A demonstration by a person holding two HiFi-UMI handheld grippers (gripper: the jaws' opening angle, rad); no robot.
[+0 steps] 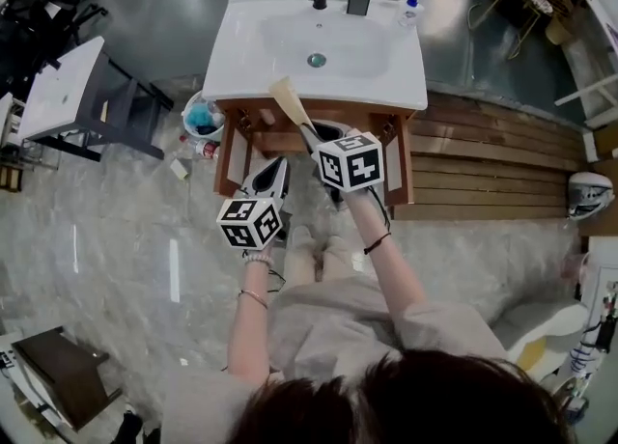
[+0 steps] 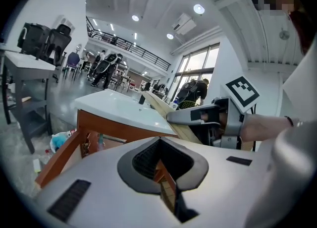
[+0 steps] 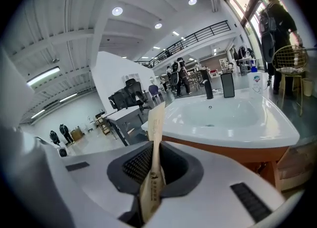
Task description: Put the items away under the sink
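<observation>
The person's head [image 1: 406,399] is nearest the camera, with both arms stretched forward toward the sink [image 1: 386,85].

The left hand-held gripper [image 1: 273,177] points at the wooden cabinet [image 1: 230,157] under the sink. Its jaws are drawn together to a narrow slit and nothing sticks out of them. A brown sliver shows in the slit, and I cannot tell if it is a thin thing or only the cabinet wood behind. Left of this hand-held gripper, on the floor beside the cabinet, stand a small bin [image 1: 203,120] with something blue in it and a few small bottles [image 1: 200,149].

The right hand-held gripper [image 1: 315,133] is clenched on a flat tan packet [image 1: 288,99]. The packet rises from the jaws, and its top shows in front of the sink edge.

I judge the task to be in its middle. The packet is carried to the cabinet but not yet put inside, and the things on the floor seem left to be stored.
</observation>
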